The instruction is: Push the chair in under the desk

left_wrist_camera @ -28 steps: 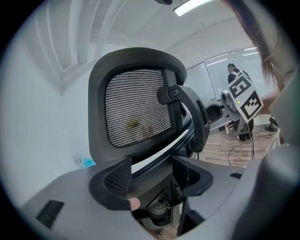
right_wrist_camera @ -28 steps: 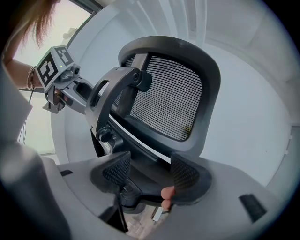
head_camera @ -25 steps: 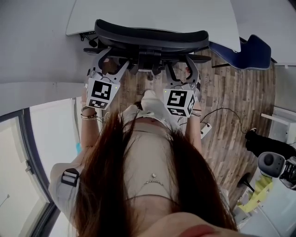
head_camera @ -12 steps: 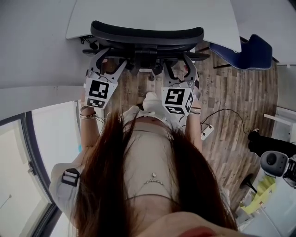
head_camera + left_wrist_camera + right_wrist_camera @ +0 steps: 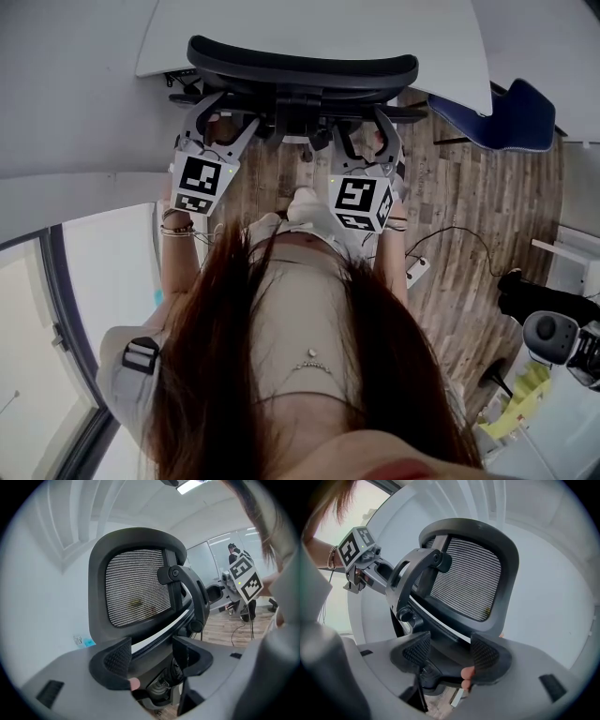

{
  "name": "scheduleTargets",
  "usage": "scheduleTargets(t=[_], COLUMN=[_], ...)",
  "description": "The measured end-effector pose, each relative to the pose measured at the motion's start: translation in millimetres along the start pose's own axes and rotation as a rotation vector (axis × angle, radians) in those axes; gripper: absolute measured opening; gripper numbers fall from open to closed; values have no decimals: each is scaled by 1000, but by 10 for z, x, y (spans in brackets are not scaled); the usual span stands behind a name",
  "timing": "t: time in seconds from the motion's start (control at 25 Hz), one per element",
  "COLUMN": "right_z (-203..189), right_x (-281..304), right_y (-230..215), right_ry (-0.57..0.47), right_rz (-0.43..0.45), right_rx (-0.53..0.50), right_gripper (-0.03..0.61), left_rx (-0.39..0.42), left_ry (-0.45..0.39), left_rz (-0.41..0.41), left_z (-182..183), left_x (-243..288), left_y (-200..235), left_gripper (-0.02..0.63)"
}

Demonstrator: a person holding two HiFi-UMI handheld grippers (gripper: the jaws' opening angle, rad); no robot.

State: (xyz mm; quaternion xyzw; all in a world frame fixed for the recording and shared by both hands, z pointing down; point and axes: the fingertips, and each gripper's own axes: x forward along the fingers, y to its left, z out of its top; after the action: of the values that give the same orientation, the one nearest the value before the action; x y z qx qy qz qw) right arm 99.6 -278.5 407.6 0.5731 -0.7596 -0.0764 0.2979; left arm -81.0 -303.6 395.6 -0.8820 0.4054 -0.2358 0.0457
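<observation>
A black mesh-backed office chair (image 5: 300,70) stands against the front edge of the white desk (image 5: 309,23), its seat hidden beneath the top. My left gripper (image 5: 217,117) and right gripper (image 5: 364,131) sit side by side at the back of the chair, both open. In the left gripper view the mesh backrest (image 5: 136,585) rises close ahead, and the left gripper (image 5: 152,656) has the chair's lower back frame between its spread jaws. In the right gripper view the backrest (image 5: 464,578) fills the middle, with the right gripper (image 5: 450,654) open around the same lower frame.
A blue chair (image 5: 511,117) stands to the right of the desk on the wood floor (image 5: 469,197). A cable and power strip (image 5: 417,267) lie beside my right arm. A grey wall and glass panel (image 5: 56,309) close the left side. Equipment (image 5: 553,333) sits lower right.
The chair back has slid slightly farther under the desk edge, and both grippers have edged forward with it. Both stay open.
</observation>
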Motion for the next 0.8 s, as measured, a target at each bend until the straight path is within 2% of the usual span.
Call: scheduleTargets(t=[0.2,0.44,0.8], right_z=[63,-13,-27], right_x=[79,346,515], right_y=[-76,-94,-187], right_ry=[0,0,4], right_rz=[3,0,9], right_rx=[2,2,4], right_gripper=[272,272,272], left_rx=[-3,-9,-15], left_ry=[6,7,7], left_rz=[2,1,6], left_z=[72,-34,-9], left_x=[62,303,472], left_y=[74,180,251], left_gripper=[264,264,264])
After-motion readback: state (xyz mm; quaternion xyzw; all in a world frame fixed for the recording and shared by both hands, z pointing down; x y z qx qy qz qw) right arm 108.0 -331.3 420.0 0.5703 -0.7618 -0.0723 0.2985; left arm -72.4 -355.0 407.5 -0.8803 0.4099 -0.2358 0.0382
